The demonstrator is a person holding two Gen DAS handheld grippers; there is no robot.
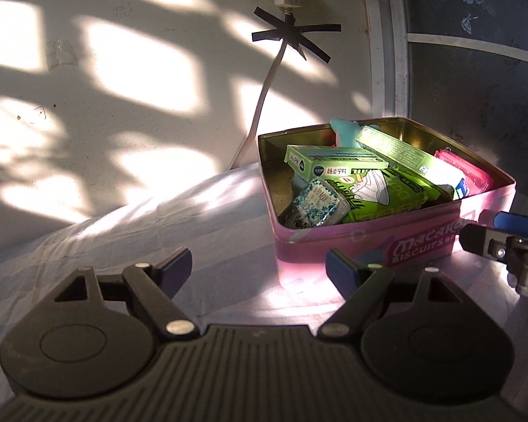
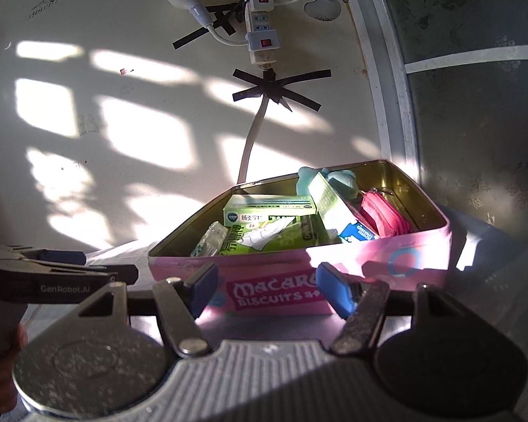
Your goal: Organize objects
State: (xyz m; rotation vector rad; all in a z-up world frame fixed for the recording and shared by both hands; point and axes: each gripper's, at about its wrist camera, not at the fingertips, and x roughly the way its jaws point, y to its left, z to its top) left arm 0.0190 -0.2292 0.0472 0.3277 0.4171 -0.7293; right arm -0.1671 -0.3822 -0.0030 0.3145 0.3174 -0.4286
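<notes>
A pink "Macaron Biscuits" tin (image 1: pixel 422 242) stands open on a white cloth; it also shows in the right wrist view (image 2: pixel 387 256). Inside lie green medicine boxes (image 1: pixel 334 165), a green packet (image 1: pixel 387 197), a blue-speckled pack (image 1: pixel 315 204), a pink pouch (image 1: pixel 464 172) and a light blue toy (image 1: pixel 346 133). My left gripper (image 1: pixel 258 269) is open and empty, just left of the tin's near corner. My right gripper (image 2: pixel 267 290) is open and empty, close in front of the tin's front wall. Its tip shows at the right edge of the left wrist view (image 1: pixel 500 235).
A white cloth (image 1: pixel 140 228) covers the surface under the tin. A wall (image 1: pixel 140 70) stands close behind, with a power strip (image 2: pixel 260 31) and cable (image 2: pixel 251 140) taped to it. A window frame (image 2: pixel 394 105) rises at the right.
</notes>
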